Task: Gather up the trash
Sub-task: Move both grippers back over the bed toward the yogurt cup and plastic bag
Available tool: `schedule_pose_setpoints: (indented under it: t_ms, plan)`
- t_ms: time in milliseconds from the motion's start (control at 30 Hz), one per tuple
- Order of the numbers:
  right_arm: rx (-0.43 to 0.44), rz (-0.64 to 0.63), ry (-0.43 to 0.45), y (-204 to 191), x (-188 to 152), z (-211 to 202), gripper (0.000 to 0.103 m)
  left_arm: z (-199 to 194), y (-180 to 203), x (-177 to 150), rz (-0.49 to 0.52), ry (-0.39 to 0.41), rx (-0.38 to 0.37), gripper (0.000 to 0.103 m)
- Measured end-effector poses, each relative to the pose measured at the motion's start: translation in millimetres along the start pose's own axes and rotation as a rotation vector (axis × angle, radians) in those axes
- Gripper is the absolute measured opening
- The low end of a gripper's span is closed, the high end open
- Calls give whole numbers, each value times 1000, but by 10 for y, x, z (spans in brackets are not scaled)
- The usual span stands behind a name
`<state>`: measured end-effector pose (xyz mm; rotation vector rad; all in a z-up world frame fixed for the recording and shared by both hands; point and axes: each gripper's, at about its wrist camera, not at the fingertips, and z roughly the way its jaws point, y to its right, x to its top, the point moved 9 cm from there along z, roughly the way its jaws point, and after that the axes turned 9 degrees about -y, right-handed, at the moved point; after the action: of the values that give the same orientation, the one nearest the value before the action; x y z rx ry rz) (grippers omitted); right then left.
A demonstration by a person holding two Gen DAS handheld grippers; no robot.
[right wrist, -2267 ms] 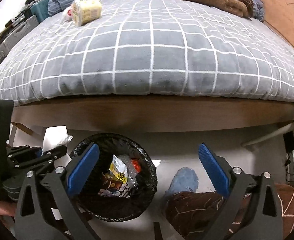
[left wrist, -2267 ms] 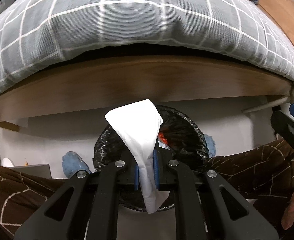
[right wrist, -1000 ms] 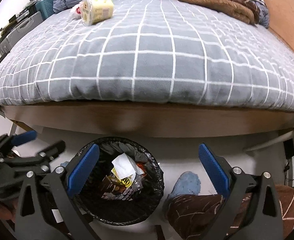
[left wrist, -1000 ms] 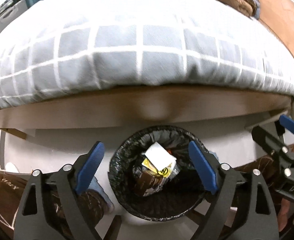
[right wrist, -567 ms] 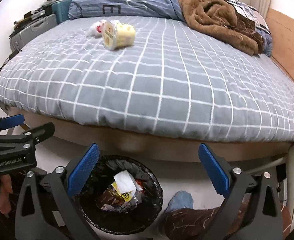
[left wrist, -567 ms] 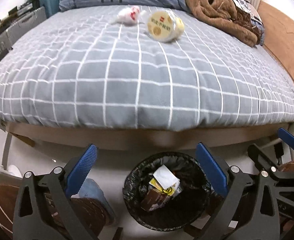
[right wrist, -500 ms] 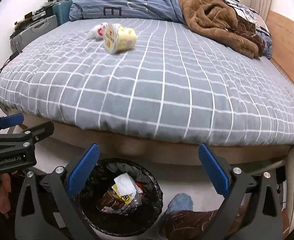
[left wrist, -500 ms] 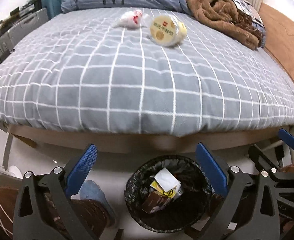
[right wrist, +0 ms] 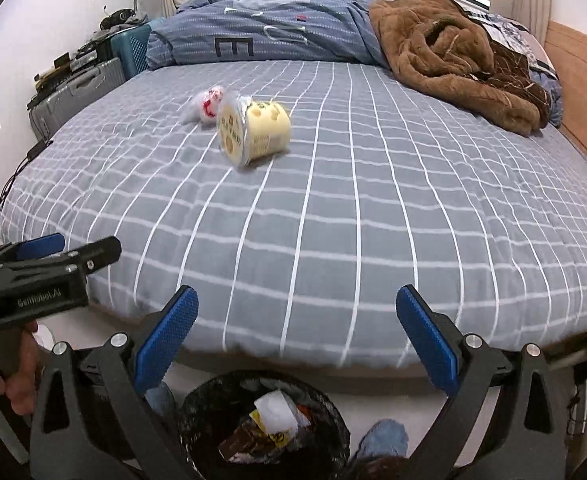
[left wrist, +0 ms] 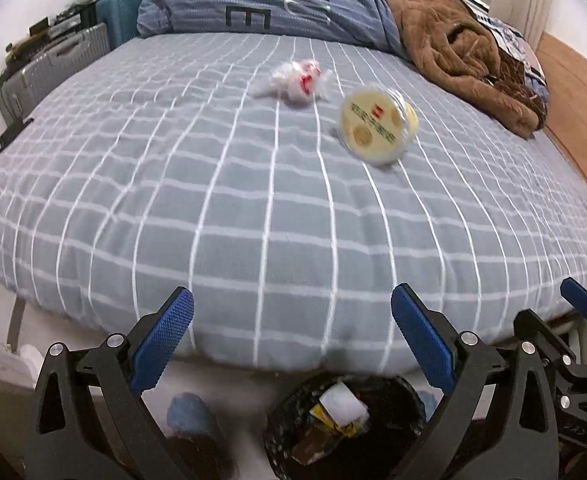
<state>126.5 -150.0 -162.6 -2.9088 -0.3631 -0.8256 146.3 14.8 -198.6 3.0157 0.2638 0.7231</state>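
Note:
A yellow plastic cup (left wrist: 377, 128) lies on its side on the grey checked bed (left wrist: 253, 208), with a crumpled white and red wrapper (left wrist: 299, 80) just behind it. Both also show in the right wrist view, the cup (right wrist: 255, 132) and the wrapper (right wrist: 207, 106). A black-lined trash bin (left wrist: 345, 420) stands on the floor below the bed edge, holding a white tissue (left wrist: 343, 402) and wrappers; it also shows in the right wrist view (right wrist: 265, 424). My left gripper (left wrist: 291, 344) is open and empty above the bin. My right gripper (right wrist: 297, 344) is open and empty, beside the left gripper.
A blue duvet (right wrist: 261, 36) and a brown blanket (right wrist: 453, 56) lie at the bed's far side. Suitcases (right wrist: 77, 88) stand at the left wall. A wooden headboard (right wrist: 581, 80) is on the right. Blue slippers (left wrist: 189, 412) are on the floor by the bin.
The left gripper opened and dropped the tissue into the bin. Both grippers have since risen and tilted up, so the bed top with the cup and wrapper came into view.

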Motion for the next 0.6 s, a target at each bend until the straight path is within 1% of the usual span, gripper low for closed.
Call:
schedule_pose_setpoints:
  t_ms: [133,267,433,600]
  plan:
    - [30,13,1,31,178,114,95,108,-115,234,-10,2,8,97]
    - [50,-7,11,-15,355,216,95,214,-184,449,-30,1,5,97]
    - [74,-31,20,-54,629,388,95,315,-200,730,-11,17,41,97]
    - [100,-44,8,-45,883,622,95,443,-297,1048,-20,22,42,97]
